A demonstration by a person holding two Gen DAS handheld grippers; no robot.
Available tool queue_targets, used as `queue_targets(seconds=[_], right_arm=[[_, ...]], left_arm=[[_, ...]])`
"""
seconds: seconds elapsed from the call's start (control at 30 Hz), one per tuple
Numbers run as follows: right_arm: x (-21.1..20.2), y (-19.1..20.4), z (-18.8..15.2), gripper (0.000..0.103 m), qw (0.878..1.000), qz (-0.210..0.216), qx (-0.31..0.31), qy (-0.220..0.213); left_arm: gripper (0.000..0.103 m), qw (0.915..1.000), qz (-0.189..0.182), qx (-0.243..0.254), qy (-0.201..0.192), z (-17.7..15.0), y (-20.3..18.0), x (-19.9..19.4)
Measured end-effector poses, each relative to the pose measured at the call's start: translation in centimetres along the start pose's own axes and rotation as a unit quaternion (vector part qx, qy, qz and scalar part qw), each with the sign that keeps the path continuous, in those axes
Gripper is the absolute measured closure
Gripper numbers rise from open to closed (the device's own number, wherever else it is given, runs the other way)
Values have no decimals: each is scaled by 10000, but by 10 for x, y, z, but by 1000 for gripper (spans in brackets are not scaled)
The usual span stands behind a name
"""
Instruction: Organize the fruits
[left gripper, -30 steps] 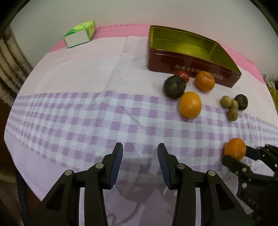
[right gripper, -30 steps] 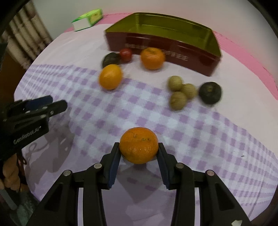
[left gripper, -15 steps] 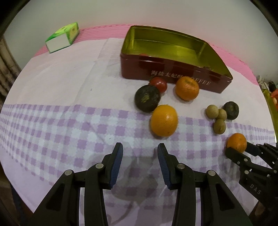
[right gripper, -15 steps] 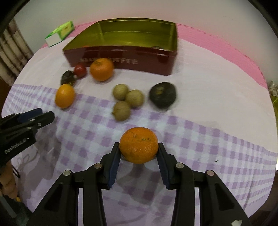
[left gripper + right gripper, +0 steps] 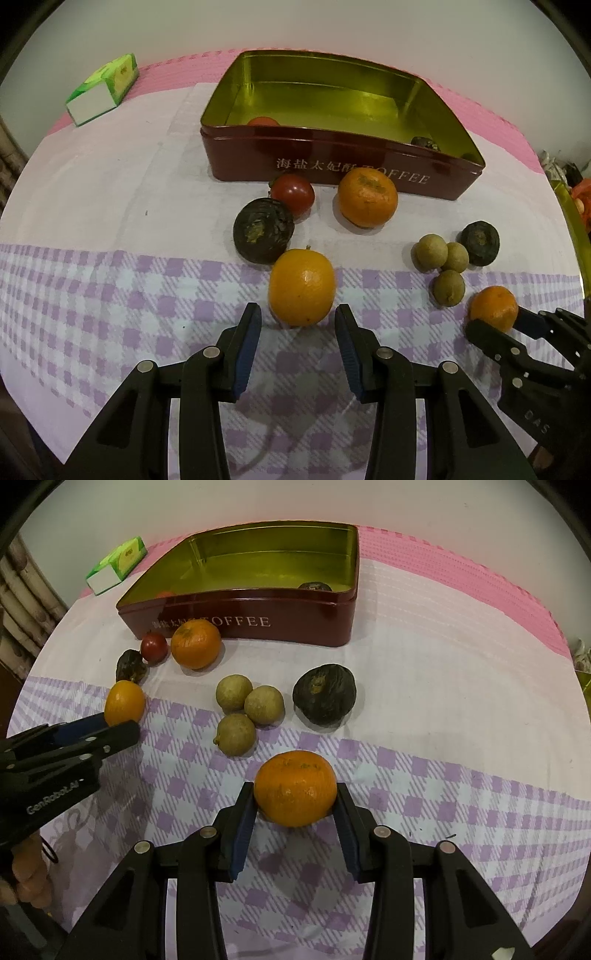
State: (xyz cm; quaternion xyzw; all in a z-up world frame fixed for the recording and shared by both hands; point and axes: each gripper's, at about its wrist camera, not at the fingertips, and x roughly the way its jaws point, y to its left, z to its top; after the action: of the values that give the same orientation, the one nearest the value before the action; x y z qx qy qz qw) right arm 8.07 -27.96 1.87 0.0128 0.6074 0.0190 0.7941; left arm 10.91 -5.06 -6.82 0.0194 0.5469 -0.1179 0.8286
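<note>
Purple-checked tablecloth (image 5: pixel 110 295) over pink table (image 5: pixel 461 568), white wall (image 5: pixel 295 22) behind.

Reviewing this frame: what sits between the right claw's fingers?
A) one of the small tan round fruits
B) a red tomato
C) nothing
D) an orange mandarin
D: in the right wrist view the right claw has both blue pads pressed against the sides of an orange mandarin, while the tomato and the three tan fruits lie on the cloth near the tin.
</note>
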Motion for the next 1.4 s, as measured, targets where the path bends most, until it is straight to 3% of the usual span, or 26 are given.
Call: queue_targets(seconds=[0.53, 0.63, 0.9, 1.4], right_arm=[[1, 0, 1, 64, 10000, 61, 25, 14], [1, 1, 2, 64, 10000, 55, 14, 9], [2, -1, 3, 64, 10000, 77, 26, 1], [4, -4, 4, 63, 10000, 94, 15, 1]], left_arm=[[61, 9996, 162, 211, -101, 28, -16, 21], [66, 9996, 133, 199, -135, 23, -12, 18], [67, 9997, -78, 205, -120, 7, -3, 10], [66, 9991, 110, 361, -213, 3, -8, 8]])
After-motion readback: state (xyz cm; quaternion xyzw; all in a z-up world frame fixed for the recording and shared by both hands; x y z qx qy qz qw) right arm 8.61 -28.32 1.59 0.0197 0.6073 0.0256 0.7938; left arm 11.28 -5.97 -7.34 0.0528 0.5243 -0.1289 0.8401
